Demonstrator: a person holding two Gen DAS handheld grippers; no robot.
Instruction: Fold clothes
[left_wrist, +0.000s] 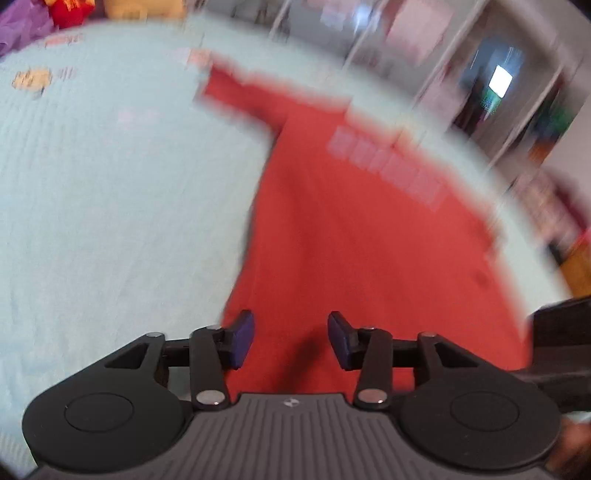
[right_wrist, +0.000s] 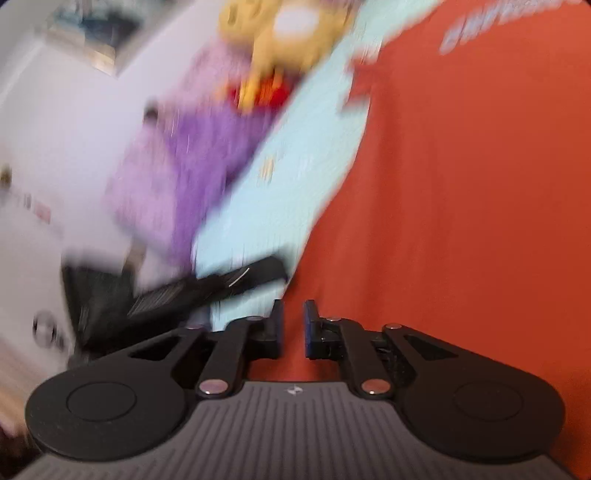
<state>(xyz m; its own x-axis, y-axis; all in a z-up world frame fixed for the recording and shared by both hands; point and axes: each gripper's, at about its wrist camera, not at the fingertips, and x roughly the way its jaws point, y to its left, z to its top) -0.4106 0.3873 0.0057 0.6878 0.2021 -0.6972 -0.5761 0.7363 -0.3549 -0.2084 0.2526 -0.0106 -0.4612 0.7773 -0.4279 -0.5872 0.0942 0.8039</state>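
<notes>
One garment is under inspection: a red short-sleeved cotton T-shirt with pale lettering across the chest (left_wrist: 354, 236), lying on a pale mint quilted bedspread (left_wrist: 110, 192). Both views are motion-blurred, so fine creases cannot be read.

Condition of the work: in the left wrist view the shirt lies spread out, body flat, one sleeve reaching out toward the far left, the lettering face up. I see no fold line, no doubled layer, no tucked sleeve. My judgement is that the folding proper has not begun; the garment is laid out and that is all. Sleeves, side thirds and the final halving all appear to be left.

My left gripper (left_wrist: 291, 339) hangs over the near hem area of the shirt, its blue pads parted with only red cloth visible behind the gap. Nothing is pinched there. Whether the tips touch the fabric I cannot tell.

My right gripper (right_wrist: 293, 328) sits at the shirt's edge where red cloth meets the bedspread, its fingers parted by a narrow gap. Red fabric shows through that gap, but I see no cloth gathered between the pads; I rate it as not gripping.

Other items noted: a purple fuzzy plush item (right_wrist: 173, 177) and a yellow plush toy with a red part (right_wrist: 273, 48) lie beyond the shirt, well apart from it. A black object (right_wrist: 207, 288) just left of my right gripper is probably the other tool, though blur prevents confirmation.
</notes>
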